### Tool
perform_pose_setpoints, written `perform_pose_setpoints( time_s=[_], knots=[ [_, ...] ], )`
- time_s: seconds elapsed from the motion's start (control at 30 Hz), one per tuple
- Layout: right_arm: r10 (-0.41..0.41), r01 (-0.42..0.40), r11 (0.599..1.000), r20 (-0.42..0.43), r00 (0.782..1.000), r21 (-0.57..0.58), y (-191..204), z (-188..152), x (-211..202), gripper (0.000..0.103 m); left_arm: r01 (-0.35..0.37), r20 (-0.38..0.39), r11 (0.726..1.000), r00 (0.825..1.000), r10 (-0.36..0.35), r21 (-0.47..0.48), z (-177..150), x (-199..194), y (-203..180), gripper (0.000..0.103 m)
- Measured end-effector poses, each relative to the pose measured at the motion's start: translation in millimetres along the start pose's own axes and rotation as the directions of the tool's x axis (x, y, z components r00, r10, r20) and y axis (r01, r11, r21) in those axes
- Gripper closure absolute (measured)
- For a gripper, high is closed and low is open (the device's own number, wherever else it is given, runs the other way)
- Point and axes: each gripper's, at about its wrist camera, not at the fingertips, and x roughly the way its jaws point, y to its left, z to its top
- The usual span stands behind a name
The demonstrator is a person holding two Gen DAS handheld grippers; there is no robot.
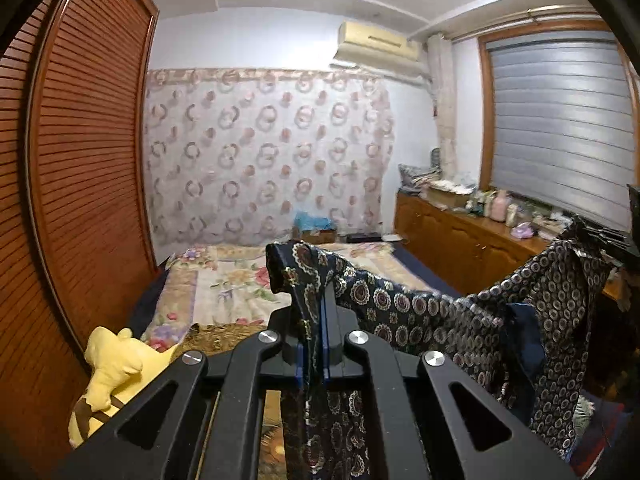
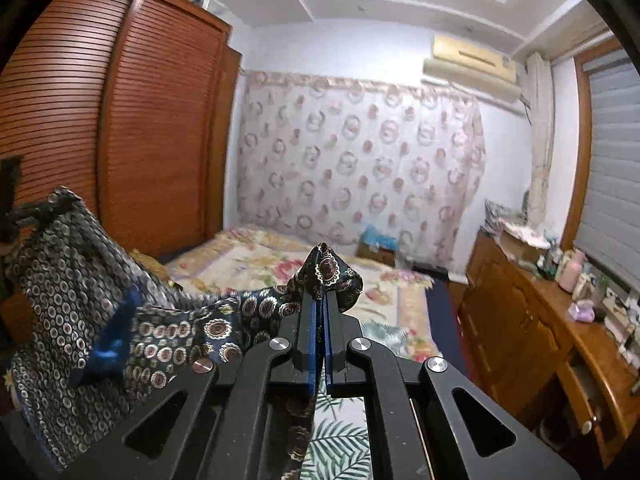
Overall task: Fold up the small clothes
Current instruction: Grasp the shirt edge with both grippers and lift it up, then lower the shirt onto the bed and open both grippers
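A dark navy garment point(image 1: 420, 308) with gold and red medallion print hangs in the air between my two grippers. My left gripper point(image 1: 314, 304) is shut on one corner of it; the cloth bunches over the fingertips and drapes to the right. In the right wrist view my right gripper point(image 2: 322, 300) is shut on another corner of the same garment point(image 2: 160, 340), which stretches away to the left. A plain blue patch of lining point(image 2: 112, 344) shows in its middle. Both grippers are held up above the bed.
A bed with a floral cover point(image 1: 232, 280) lies ahead and below. A louvred wooden wardrobe point(image 1: 80, 160) stands on the left. A wooden cabinet with bottles and clutter point(image 2: 540, 320) runs along the right wall. A yellow plush toy point(image 1: 112, 368) sits at lower left.
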Motion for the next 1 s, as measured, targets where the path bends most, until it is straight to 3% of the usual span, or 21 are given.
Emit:
perform_pose_setpoints(
  time_s=[0.13, 0.33, 0.4, 0.47, 0.5, 0.57, 0.67, 0.87, 1.0],
  knots=[
    [-0.024, 0.026, 1.000, -0.126, 0.992, 0.017, 7, -24, 57, 0.101, -0.056, -0.141, 0.998, 0.989, 0.054, -0.011, -26, 61, 23, 0.097],
    [-0.024, 0.046, 0.997, -0.333, 0.943, 0.058, 21, -83, 137, 0.101, -0.084, -0.308, 0.996, 0.949, 0.068, -0.038, -82, 122, 42, 0.096],
    [-0.020, 0.054, 0.996, -0.381, 0.924, 0.077, 24, -94, 151, 0.100, -0.089, -0.339, 0.995, 0.938, 0.069, -0.046, -93, 128, 45, 0.091],
    [-0.018, 0.060, 0.994, -0.414, 0.910, 0.090, 27, -97, 160, 0.093, -0.083, -0.345, 0.996, 0.936, 0.064, -0.042, -100, 126, 48, 0.076],
    [-0.019, 0.062, 0.994, -0.420, 0.907, 0.087, 27, -97, 162, 0.091, -0.081, -0.344, 0.996, 0.937, 0.062, -0.042, -104, 121, 47, 0.072],
    [-0.028, 0.065, 0.995, -0.416, 0.909, 0.074, 28, -92, 161, 0.076, -0.068, -0.336, 0.996, 0.941, 0.047, -0.051, -108, 109, 48, 0.057],
    [-0.040, 0.070, 0.995, -0.391, 0.920, 0.064, 39, -88, 153, 0.057, -0.048, -0.334, 0.997, 0.942, 0.025, -0.059, -115, 93, 47, 0.050],
    [0.064, -0.038, 0.996, -0.341, 0.938, 0.083, 64, -92, 127, 0.056, -0.039, -0.334, 0.997, 0.942, 0.015, -0.065, -134, 66, 39, 0.049],
    [0.159, -0.141, 0.987, -0.342, 0.926, 0.078, 97, -96, 123, 0.056, -0.045, -0.341, 0.997, 0.940, 0.020, -0.066, -148, 56, 37, 0.049]
  ],
)
